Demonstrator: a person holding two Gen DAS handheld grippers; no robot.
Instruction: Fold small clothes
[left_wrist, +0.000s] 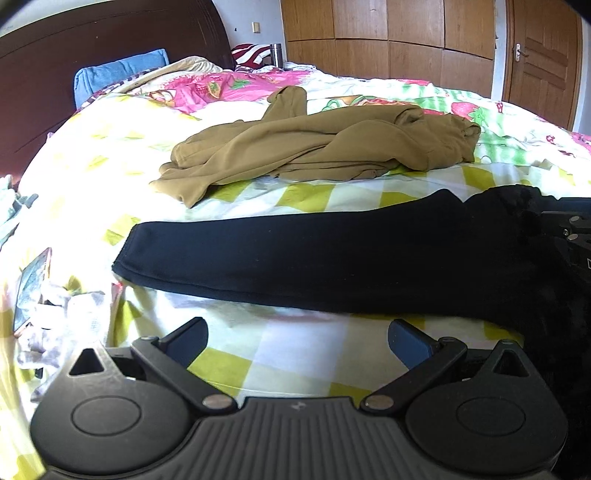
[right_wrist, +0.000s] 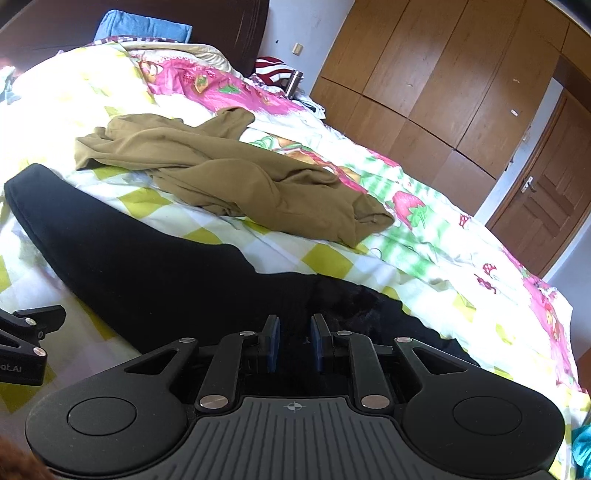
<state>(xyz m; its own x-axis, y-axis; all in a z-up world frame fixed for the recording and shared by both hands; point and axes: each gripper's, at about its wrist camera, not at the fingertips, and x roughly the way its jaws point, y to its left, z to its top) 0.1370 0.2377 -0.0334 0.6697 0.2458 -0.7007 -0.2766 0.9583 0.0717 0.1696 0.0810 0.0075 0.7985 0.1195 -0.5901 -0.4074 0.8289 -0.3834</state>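
Observation:
A long black garment (left_wrist: 314, 258) lies stretched across the near part of the bed, its narrow end to the left. My left gripper (left_wrist: 297, 345) is open and empty just in front of its near edge. My right gripper (right_wrist: 294, 345) is shut on the black garment (right_wrist: 147, 273) at its wide right end; it shows at the right edge of the left wrist view (left_wrist: 570, 229). A crumpled tan garment (left_wrist: 314, 147) lies farther back on the bed, also in the right wrist view (right_wrist: 229, 177).
The bed has a yellow-checked and pink strawberry cover (left_wrist: 295, 369). A dark headboard (left_wrist: 92, 55) and blue pillow (left_wrist: 118, 74) are at the back left. Wooden wardrobes (left_wrist: 388, 37) and a door (left_wrist: 543, 55) stand behind. Small clothes (left_wrist: 55, 314) lie at the left edge.

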